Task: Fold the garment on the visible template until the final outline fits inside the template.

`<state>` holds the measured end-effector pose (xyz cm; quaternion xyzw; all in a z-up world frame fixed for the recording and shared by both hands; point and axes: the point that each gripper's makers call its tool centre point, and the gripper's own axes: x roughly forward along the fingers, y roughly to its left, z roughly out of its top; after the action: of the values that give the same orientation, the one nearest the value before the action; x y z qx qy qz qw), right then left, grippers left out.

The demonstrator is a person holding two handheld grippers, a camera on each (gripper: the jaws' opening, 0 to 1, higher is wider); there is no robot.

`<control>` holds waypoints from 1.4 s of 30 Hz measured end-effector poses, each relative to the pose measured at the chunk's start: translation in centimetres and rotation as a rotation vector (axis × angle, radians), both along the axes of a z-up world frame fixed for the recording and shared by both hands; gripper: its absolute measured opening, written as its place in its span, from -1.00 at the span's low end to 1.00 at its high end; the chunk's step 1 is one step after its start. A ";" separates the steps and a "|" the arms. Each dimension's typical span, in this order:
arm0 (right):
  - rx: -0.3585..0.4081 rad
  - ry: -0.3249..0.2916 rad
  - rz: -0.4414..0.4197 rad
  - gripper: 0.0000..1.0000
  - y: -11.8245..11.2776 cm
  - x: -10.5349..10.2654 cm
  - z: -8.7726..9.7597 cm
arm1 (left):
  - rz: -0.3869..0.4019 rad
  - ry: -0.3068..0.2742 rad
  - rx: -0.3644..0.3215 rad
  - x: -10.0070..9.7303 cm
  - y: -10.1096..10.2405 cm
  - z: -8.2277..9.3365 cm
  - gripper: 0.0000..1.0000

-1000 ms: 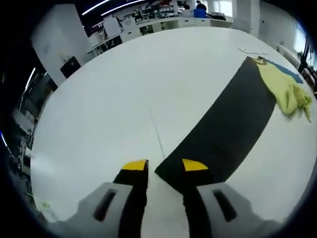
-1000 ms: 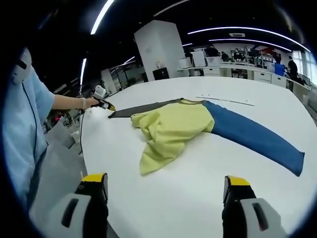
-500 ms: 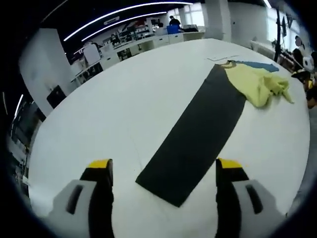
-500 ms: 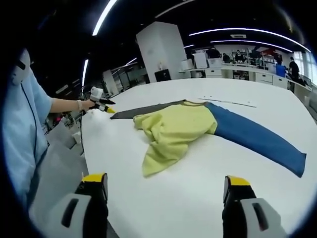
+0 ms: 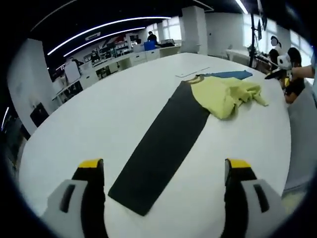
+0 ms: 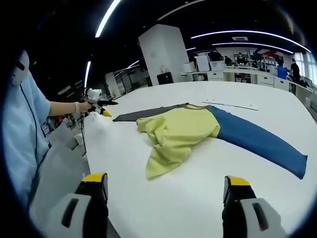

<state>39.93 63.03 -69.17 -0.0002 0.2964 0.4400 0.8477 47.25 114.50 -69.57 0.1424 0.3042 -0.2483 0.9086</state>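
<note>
One garment lies on the white table (image 6: 208,193), with two long sleeves: from the left a dark sleeve (image 6: 143,113), then the crumpled yellow garment body (image 6: 176,133), then a blue sleeve (image 6: 257,141) stretching away rightward, all along one axis. The left gripper (image 5: 165,171) has its jaws wide apart, nothing between them; the right gripper (image 6: 165,184) likewise gapes empty

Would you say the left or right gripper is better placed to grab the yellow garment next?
Probably right: the garment lies just ahead of the open right gripper, while the left gripper sits at the black strip's far end.
</note>
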 end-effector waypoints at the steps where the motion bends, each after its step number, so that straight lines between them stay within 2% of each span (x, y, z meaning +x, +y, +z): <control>1: 0.003 -0.002 0.000 0.96 0.0 -0.1 0.1 | -0.009 -0.004 -0.024 -0.1 -0.7 0.4 0.96; 5: 0.010 -0.004 0.002 0.96 0.3 -0.4 0.1 | -0.032 -0.029 -0.090 -0.2 -2.9 1.9 0.89; 8: 0.015 -0.004 0.003 0.96 0.3 -0.7 0.1 | -0.067 -0.069 -0.096 -0.2 -4.7 2.8 0.89; 13: 0.021 -0.010 -0.007 0.95 0.1 -0.8 0.2 | -0.096 -0.074 -0.167 -0.6 -8.5 3.6 0.77; 15: 0.032 -0.011 -0.014 0.95 0.1 -0.8 0.4 | -0.098 -0.069 -0.167 -0.6 -9.9 3.3 0.69; 17: 0.034 -0.014 -0.017 0.94 0.1 -0.9 0.4 | -0.111 -0.082 -0.223 -0.6 -11.9 3.5 0.68; 21: 0.044 -0.011 -0.015 0.95 0.0 -1.2 0.2 | -0.152 -0.068 -0.238 -0.8 -15.0 2.6 0.66; 28: 0.047 -0.018 -0.034 0.94 -1.0 -1.2 0.5 | -0.199 -0.055 -0.281 -1.3 -19.1 2.8 0.58; 31: 0.054 -0.021 -0.046 0.94 -1.3 -1.1 0.7 | -0.209 -0.041 -0.278 -1.6 -20.1 2.5 0.51; 34: 0.059 -0.022 -0.053 0.93 -1.4 -1.0 0.6 | -0.199 -0.037 -0.310 -1.6 -21.1 2.4 0.45; 39: 0.066 -0.016 -0.045 0.94 -0.9 -1.2 0.4 | -0.209 -0.010 -0.325 -2.1 -22.9 1.1 0.24; 42: 0.066 -0.013 -0.037 0.94 -0.7 -1.3 0.2 | -0.207 0.016 -0.351 -2.5 -23.7 0.3 0.04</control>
<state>38.68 62.33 -68.93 0.0303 0.2765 0.4336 0.8571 44.79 90.83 -69.27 0.0104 0.2474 -0.3909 0.8865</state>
